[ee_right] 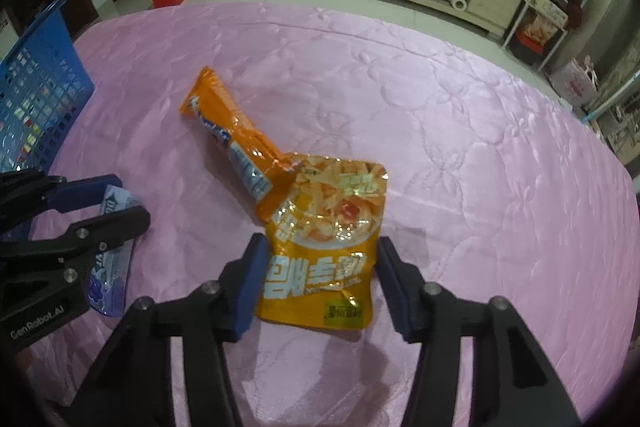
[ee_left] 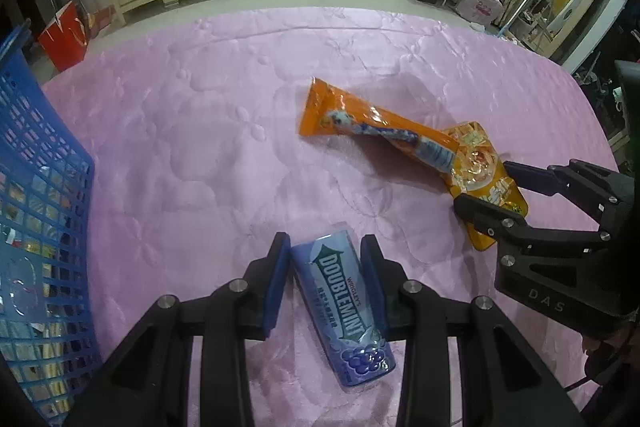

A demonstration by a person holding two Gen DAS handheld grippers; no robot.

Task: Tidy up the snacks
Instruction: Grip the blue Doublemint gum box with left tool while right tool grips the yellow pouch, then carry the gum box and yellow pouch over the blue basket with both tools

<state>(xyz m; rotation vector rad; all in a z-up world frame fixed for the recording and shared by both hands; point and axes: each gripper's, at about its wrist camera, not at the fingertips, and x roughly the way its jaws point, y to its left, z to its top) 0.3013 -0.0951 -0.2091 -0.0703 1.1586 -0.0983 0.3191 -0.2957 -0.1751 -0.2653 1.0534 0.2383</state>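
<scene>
Looking partway done: basket [ee_left: 44, 155] holds snacks already, while gum [ee_left: 344, 311], pouch [ee_right: 324, 247] and orange pack [ee_left: 376, 131] lie on the bed [ee_left: 200, 147], both hand-held grippers, left [ee_left: 325, 253] and right [ee_right: 320, 259], open around theirs.

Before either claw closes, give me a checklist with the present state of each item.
1. Doublemint pack sits between the left claw pads: ok.
2. Left claw actually gripping the pack: cannot tell; the pads are close on both sides.
3. Yellow snack pouch sits between the open right claw pads: ok.
4. Pouch free to lift alone: not ok; the orange snack bag overlaps its top corner.
5. Blue basket within view on the left: ok.
6. Room left in the basket: cannot tell.
</scene>
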